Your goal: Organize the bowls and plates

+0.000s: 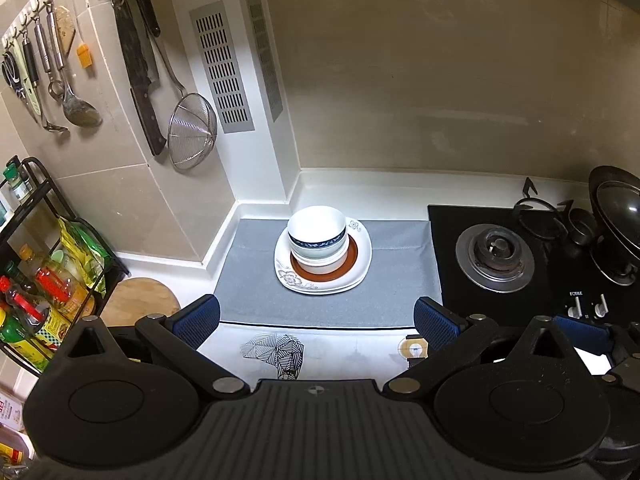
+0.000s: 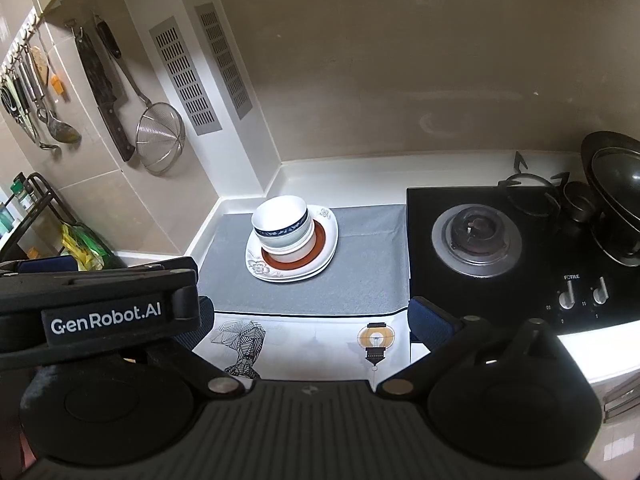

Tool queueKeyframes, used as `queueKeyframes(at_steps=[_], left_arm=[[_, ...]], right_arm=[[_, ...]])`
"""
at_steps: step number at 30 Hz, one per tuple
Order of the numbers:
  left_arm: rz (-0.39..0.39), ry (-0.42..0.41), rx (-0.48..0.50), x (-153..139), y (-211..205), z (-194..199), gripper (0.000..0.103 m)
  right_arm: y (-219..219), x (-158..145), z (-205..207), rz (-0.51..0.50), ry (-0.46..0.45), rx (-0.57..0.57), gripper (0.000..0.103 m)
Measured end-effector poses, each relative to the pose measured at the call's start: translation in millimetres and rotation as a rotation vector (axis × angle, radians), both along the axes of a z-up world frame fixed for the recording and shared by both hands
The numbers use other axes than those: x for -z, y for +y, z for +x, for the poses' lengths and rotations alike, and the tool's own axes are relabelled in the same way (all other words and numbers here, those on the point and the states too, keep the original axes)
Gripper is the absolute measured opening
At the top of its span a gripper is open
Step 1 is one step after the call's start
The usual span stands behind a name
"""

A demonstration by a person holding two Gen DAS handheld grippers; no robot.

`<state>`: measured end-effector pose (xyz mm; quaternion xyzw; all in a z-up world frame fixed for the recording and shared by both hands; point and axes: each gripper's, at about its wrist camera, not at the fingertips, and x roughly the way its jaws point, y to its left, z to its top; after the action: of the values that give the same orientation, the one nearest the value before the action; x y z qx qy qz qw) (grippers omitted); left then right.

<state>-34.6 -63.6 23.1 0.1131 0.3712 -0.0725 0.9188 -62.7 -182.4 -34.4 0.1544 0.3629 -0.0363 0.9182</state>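
Observation:
A stack of dishes stands on a grey mat (image 1: 248, 288) (image 2: 360, 280) near the back of the counter. At the bottom are white floral plates (image 1: 362, 258) (image 2: 328, 248), then a brown-rimmed plate (image 1: 352, 258) (image 2: 320, 242), then nested bowls topped by a white bowl with a blue band (image 1: 316, 228) (image 2: 280, 216). My left gripper (image 1: 318, 320) is open and empty, held back in front of the stack. My right gripper (image 2: 312, 320) is open and empty, also short of the stack. The left gripper's body shows at the left of the right wrist view.
A black gas hob (image 1: 496, 258) (image 2: 476, 240) with a wok (image 1: 618, 216) (image 2: 612, 196) lies right of the mat. Knives, ladles and a strainer (image 1: 192, 130) (image 2: 160, 138) hang on the left wall. A bottle rack (image 1: 44, 264) stands far left. A patterned white cloth (image 1: 320, 354) (image 2: 312, 340) lies near.

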Motion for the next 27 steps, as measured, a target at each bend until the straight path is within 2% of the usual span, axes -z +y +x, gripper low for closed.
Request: queueKeyframes(at_steps=[6, 15, 27], left_arm=[[0.018, -0.003, 0.011, 0.5, -0.9, -3.7, 0.103], [-0.024, 0.018, 0.048, 5.5, 0.7, -7.9, 0.103], [0.022, 0.048, 0.025, 12.1, 0.8, -14.9, 0.103]], right_arm=[[-1.0, 0.8, -2.9, 0.013, 0.009, 0.000, 0.103], [-3.8, 2.7, -8.9, 0.011, 0.025, 0.010, 0.103], [1.2, 11.5, -17.3, 0.029, 0.057, 0.003, 0.103]])
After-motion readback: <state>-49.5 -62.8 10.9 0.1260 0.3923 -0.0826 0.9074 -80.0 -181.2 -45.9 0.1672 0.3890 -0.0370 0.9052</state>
